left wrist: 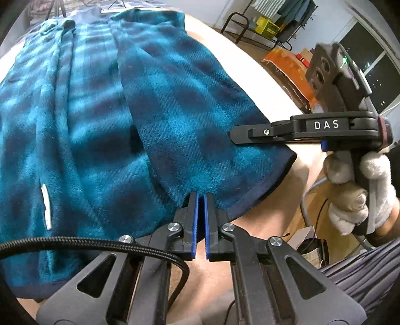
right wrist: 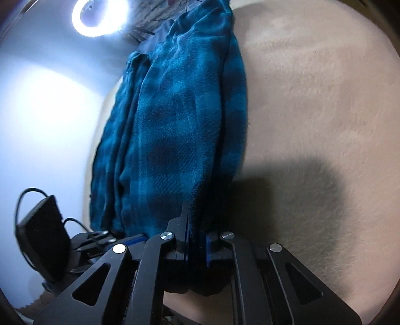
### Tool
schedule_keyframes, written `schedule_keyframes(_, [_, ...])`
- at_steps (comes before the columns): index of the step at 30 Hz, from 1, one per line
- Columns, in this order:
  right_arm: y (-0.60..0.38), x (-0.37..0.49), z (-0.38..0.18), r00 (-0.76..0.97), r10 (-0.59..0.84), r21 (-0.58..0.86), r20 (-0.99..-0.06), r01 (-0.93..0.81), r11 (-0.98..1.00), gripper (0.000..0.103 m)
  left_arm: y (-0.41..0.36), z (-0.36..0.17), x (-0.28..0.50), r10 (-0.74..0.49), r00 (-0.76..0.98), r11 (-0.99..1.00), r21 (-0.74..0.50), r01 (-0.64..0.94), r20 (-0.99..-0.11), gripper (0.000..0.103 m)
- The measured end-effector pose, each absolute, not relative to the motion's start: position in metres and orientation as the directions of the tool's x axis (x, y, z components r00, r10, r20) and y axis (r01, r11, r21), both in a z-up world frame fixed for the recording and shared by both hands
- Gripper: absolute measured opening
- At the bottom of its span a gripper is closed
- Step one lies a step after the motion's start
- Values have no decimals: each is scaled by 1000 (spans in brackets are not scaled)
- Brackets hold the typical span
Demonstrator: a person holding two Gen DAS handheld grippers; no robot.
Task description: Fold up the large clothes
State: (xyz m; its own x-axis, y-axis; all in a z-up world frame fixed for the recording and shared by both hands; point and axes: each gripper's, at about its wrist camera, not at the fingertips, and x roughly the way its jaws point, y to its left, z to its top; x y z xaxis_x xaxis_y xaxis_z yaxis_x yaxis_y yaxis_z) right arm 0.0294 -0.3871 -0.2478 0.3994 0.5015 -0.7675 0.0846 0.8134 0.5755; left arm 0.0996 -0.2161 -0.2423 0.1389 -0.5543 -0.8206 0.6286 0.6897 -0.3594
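The teal-and-navy checked fleece garment (left wrist: 175, 112) looks soft, thick and limp, so its bound hem is the hold. The left hand-held gripper (left wrist: 201, 200) is closed at that hem, with no cloth visibly between its pads; the right hand-held gripper (right wrist: 196, 232) pinches the hem's edge.

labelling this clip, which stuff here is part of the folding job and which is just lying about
Job:
- teal plaid garment
- left gripper, shut on its hem
- right gripper, shut on its edge
- beige cover it lies on

Lying about:
- yellow crate
- clothes rack
- orange box
- ring light
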Motion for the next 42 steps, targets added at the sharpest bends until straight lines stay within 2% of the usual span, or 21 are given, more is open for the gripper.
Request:
schedule_keyframes(9, [-350,51,-206,313,277,286,-909,-18,958,7,-134,-149,117,-597,334,743,-348,571,-729,0])
schedule_keyframes(15, [-314,58,-192,321,129,103,-938,-98,990,7,-47,-106,146,-577,469,806,-372,461,-668,0])
schedule_keyframes(17, [-296,58,-187,349,80,38,-934,-126,991,7,-26,-104,155,-568,500,819,-387,424,-653,0])
schedule_keyframes(24, [-234,72,-179,398,53,-36,-916,-212,977,7,13,-130,177,-596,493,801,-516,305,-634,0])
schedule_keyframes(29, [-178,85,-187,417,24,-122,-908,-321,939,7,23,-126,175,-592,517,801,-520,296,-618,0])
schedule_keyframes(37, [-137,91,-236,393,-38,-218,-919,-426,878,7,27,-134,185,-572,521,813,-522,257,-634,0])
schedule_keyframes(42, [-158,88,-223,372,61,-118,-926,-439,891,11,17,-144,195,-575,498,811,-532,244,-649,0])
